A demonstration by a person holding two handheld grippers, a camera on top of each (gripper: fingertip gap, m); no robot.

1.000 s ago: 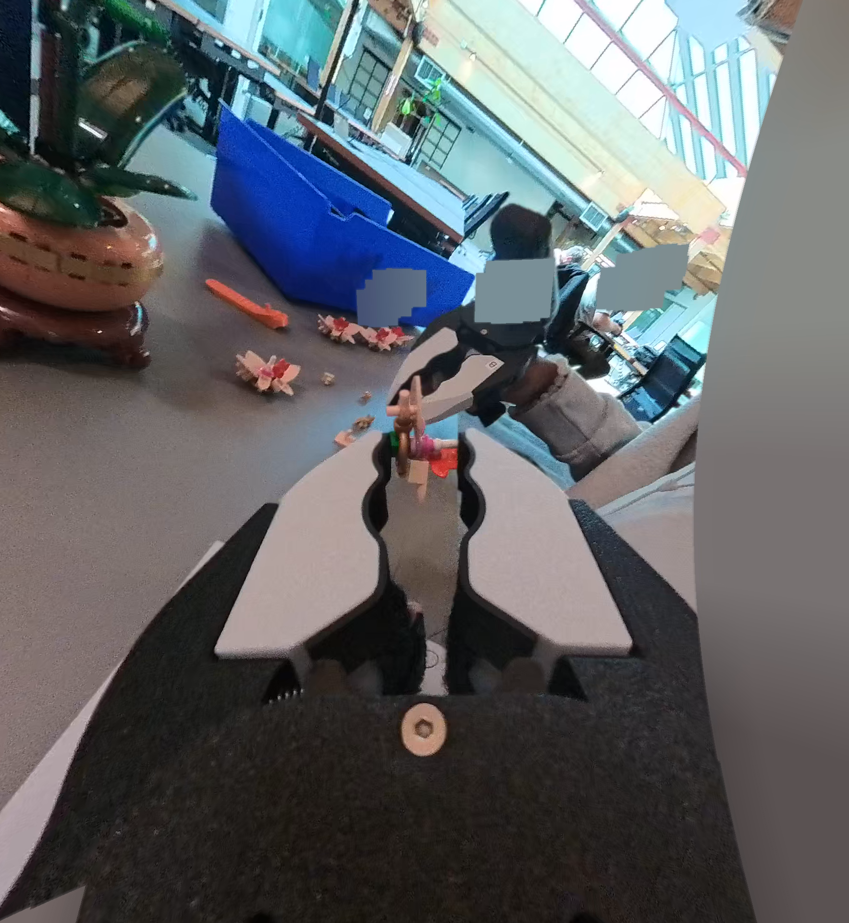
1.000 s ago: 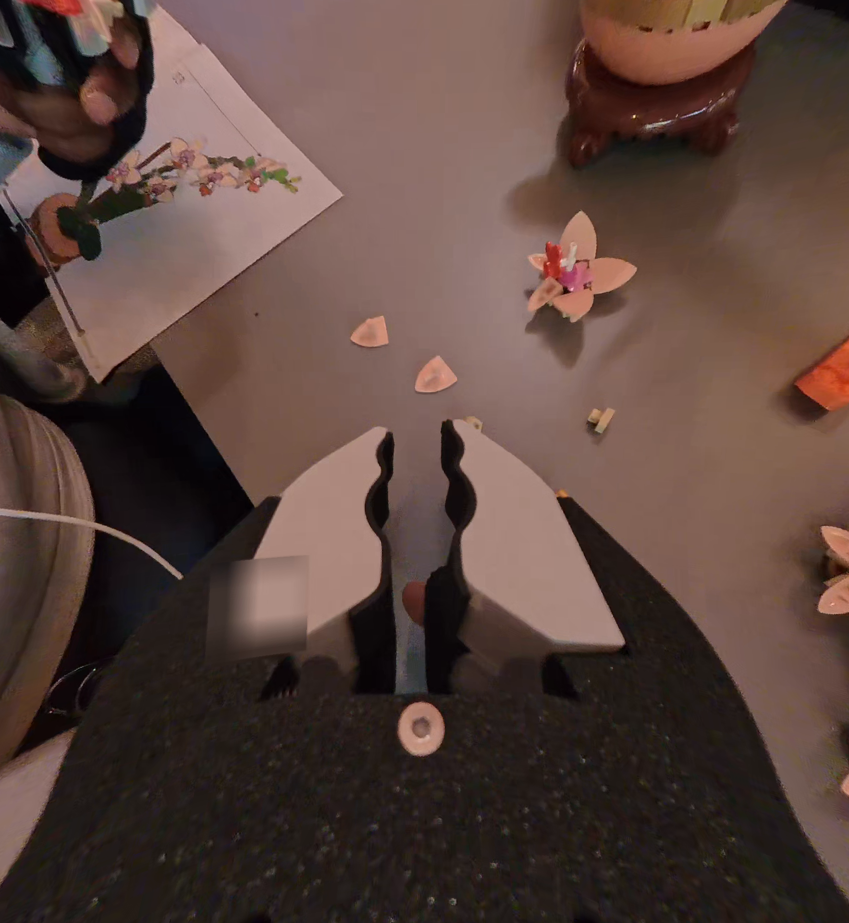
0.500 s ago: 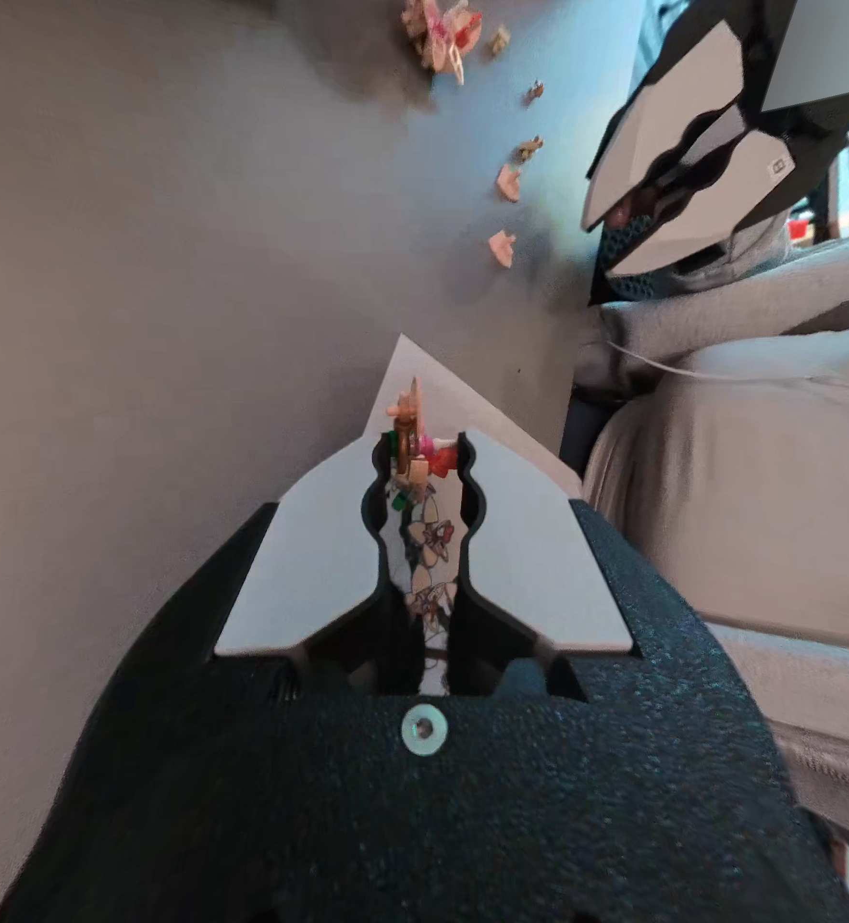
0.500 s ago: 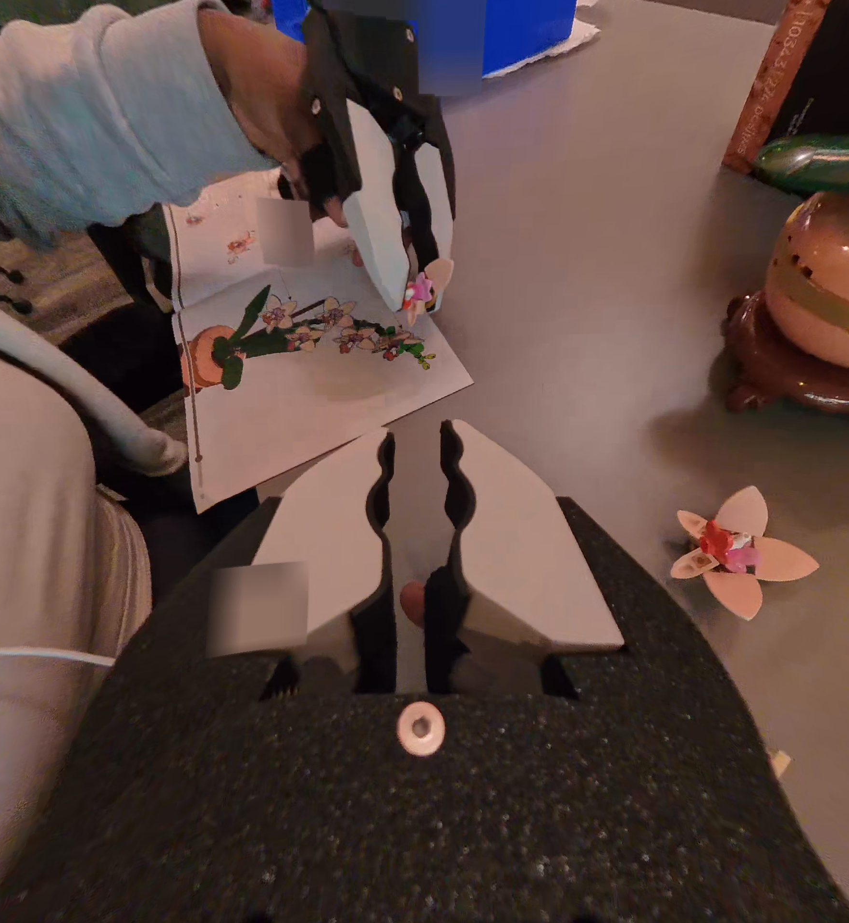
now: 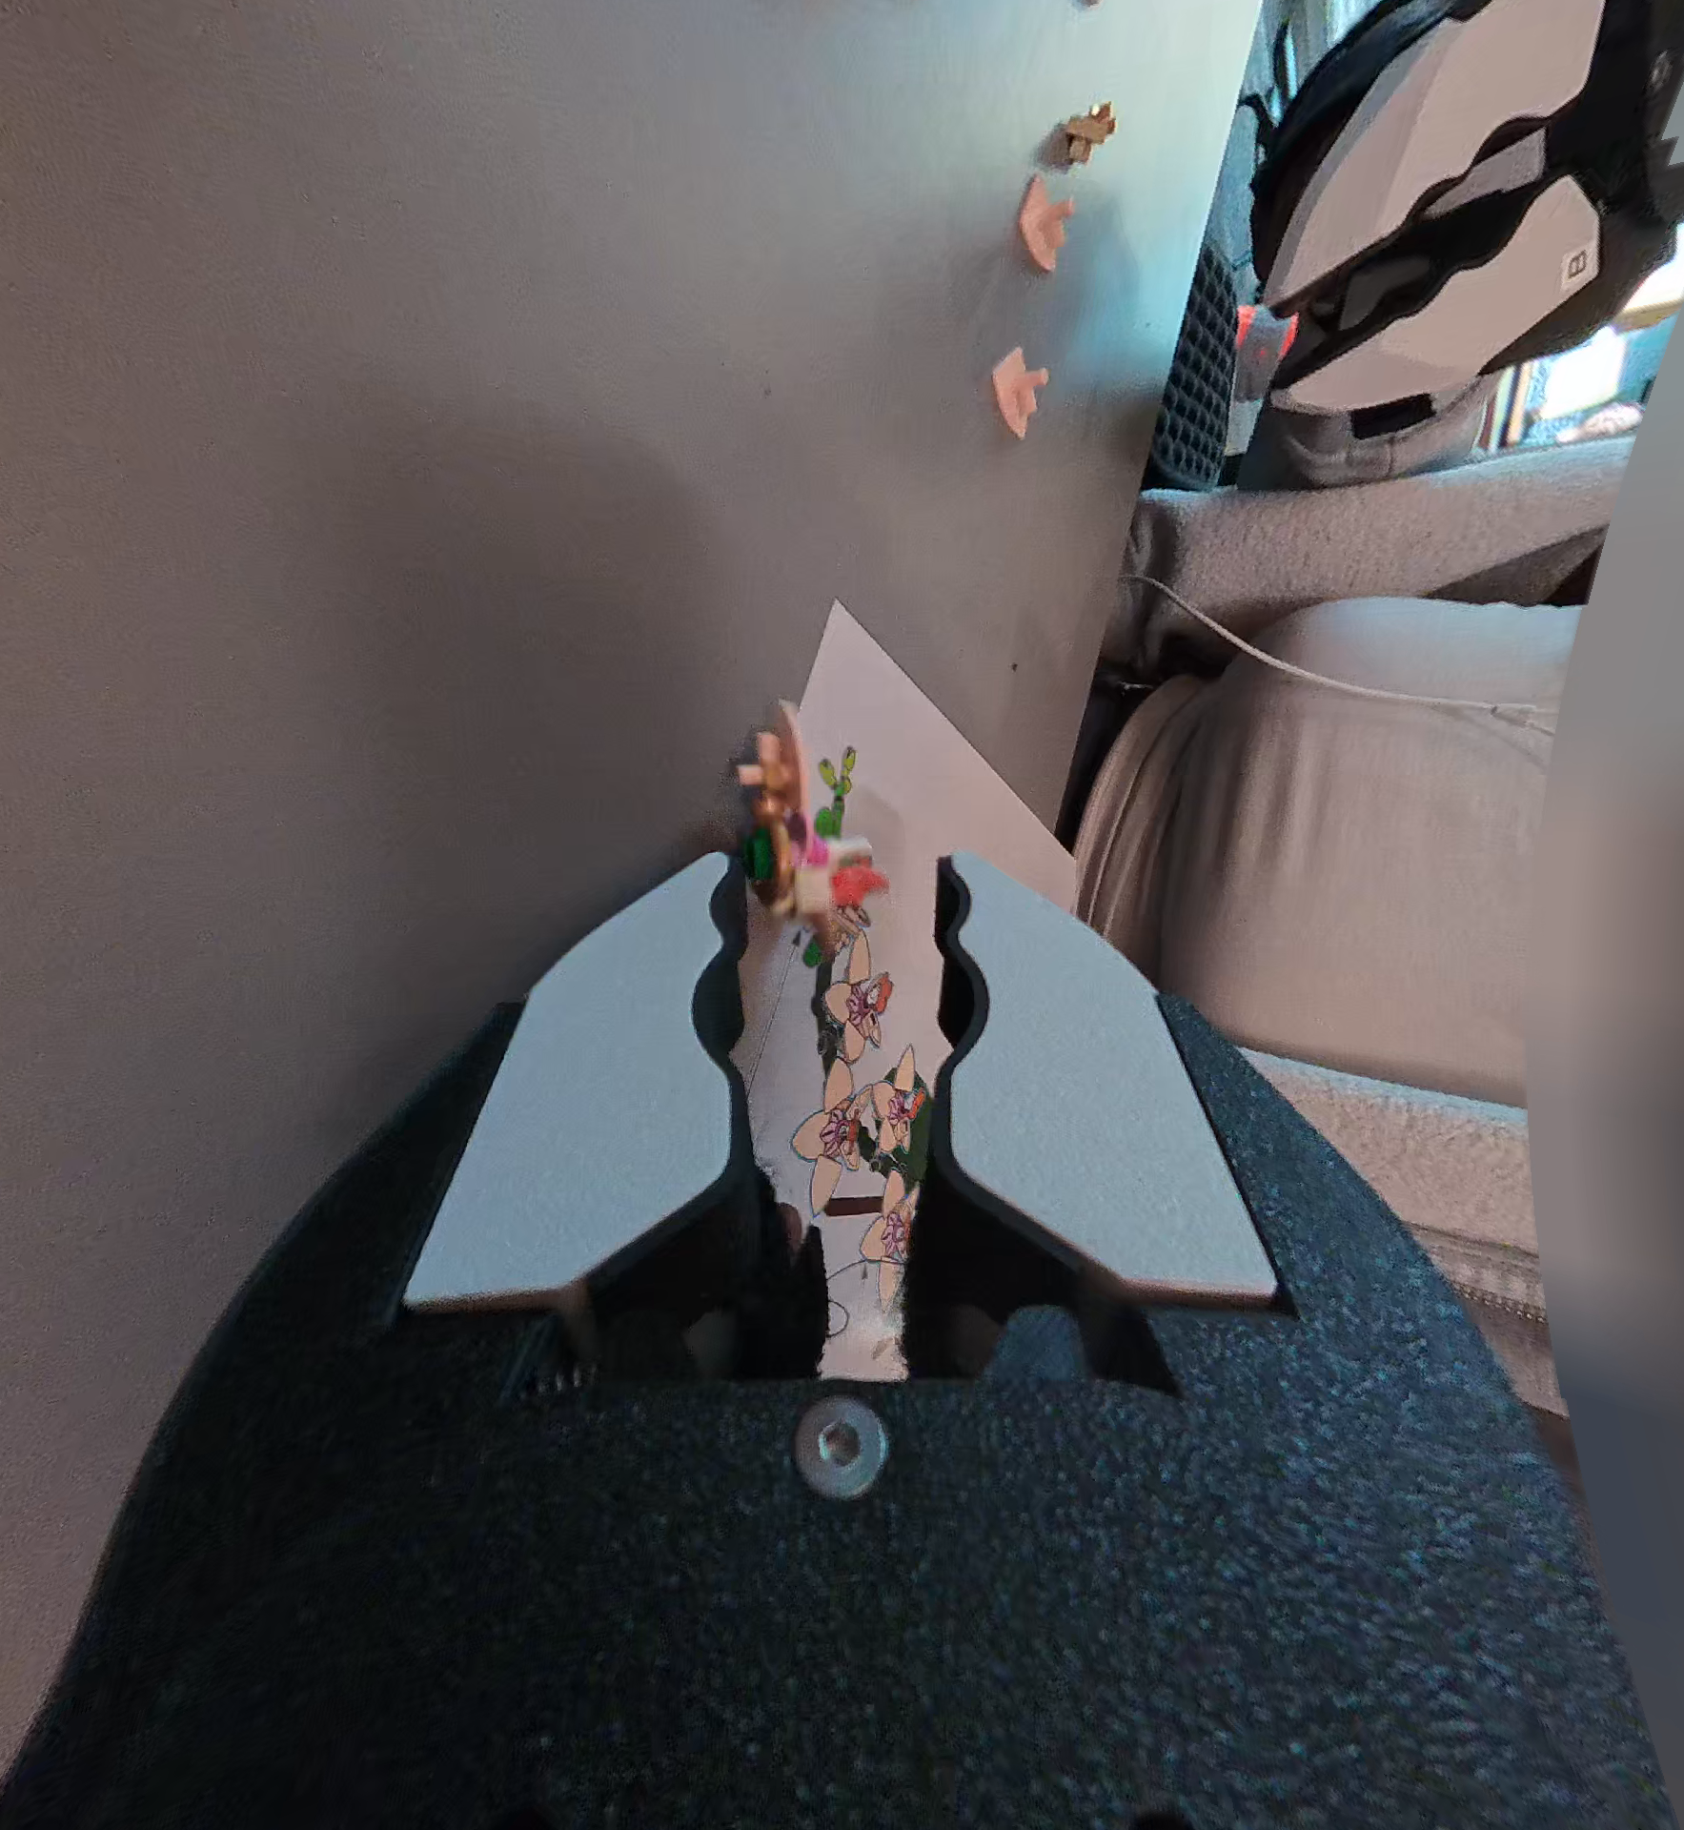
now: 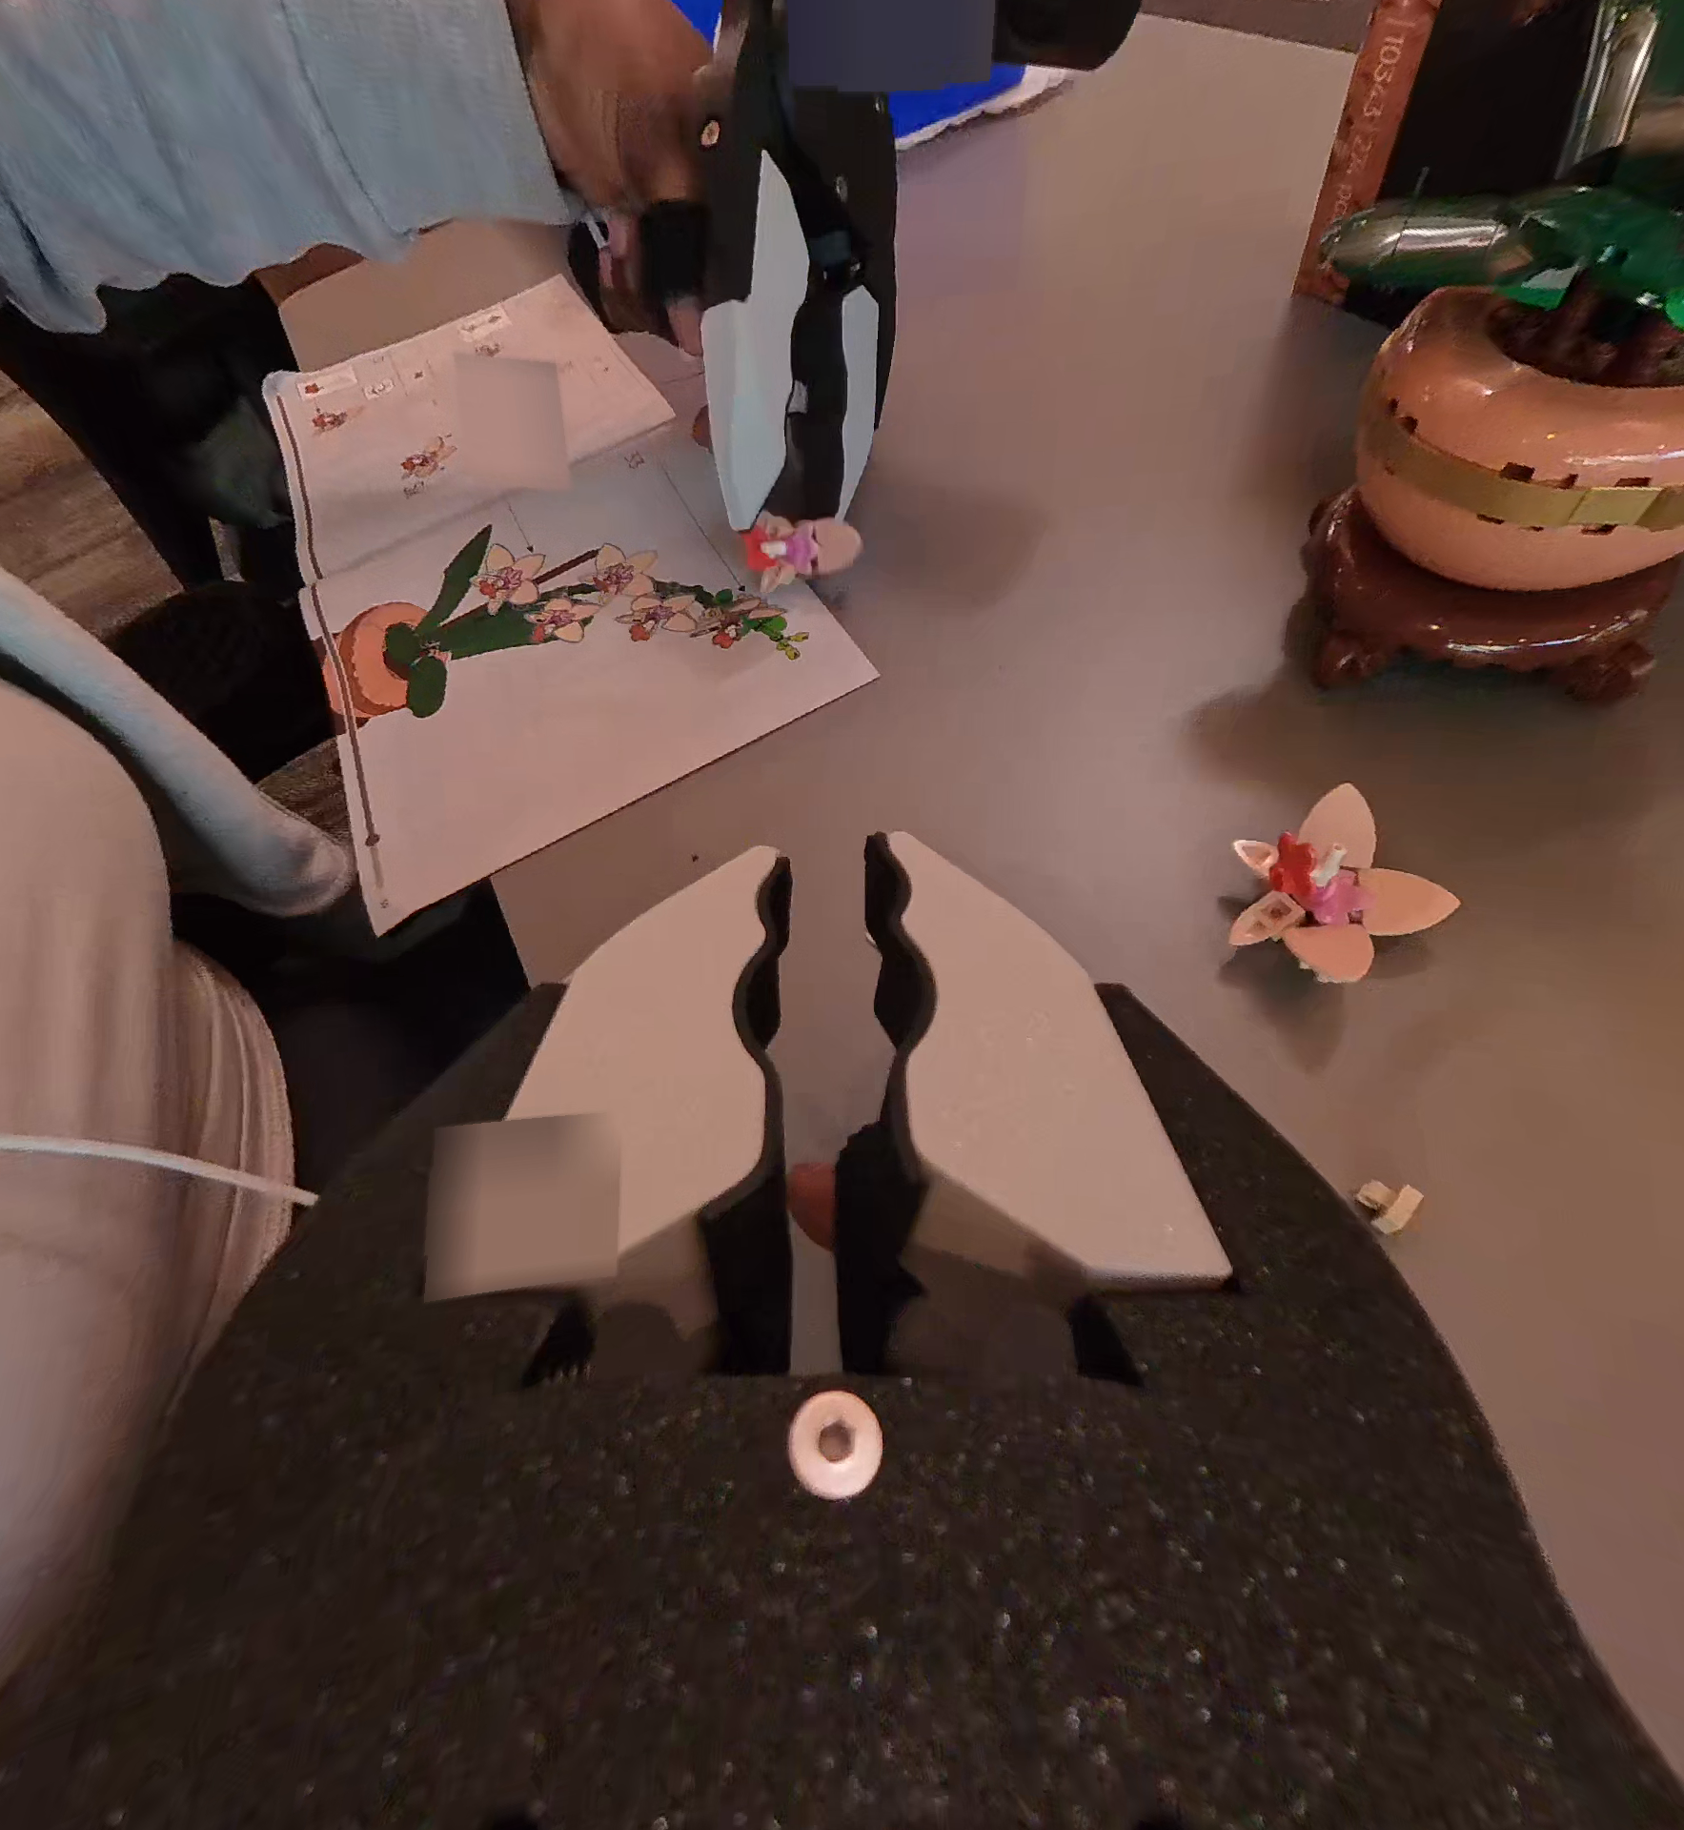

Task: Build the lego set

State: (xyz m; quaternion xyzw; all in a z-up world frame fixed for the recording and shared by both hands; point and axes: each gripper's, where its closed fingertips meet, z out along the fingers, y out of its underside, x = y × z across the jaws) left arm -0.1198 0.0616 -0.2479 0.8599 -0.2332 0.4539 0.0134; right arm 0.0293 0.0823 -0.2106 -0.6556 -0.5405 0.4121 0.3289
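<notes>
My left gripper (image 5: 838, 871) is open. A small orchid flower (image 5: 803, 852) with pink petals and a red centre lies against its left finger, clear of the right one. In the right wrist view the left gripper (image 6: 793, 515) points down, with the flower (image 6: 803, 548) at its tips by the far corner of the instruction sheet (image 6: 541, 753). My right gripper (image 6: 826, 852) hovers over the table near its front edge. Its tips stand a narrow gap apart, with a small pink piece (image 6: 813, 1203) pinched deep between the pads.
A brick-built pot with green leaves (image 6: 1550, 475) stands at the right. A finished flower (image 6: 1333, 891) and a small tan piece (image 6: 1390, 1206) lie in front of it. Two loose pink petals (image 5: 1045, 218) lie near the table edge. The person's lap is on the left. Spacing between my two grippers at the tips: around 15 cm.
My left gripper has come down to the corner of the instruction sheet and its jaws have spread, so the flower is no longer clamped. The right gripper's gap is unchanged.
</notes>
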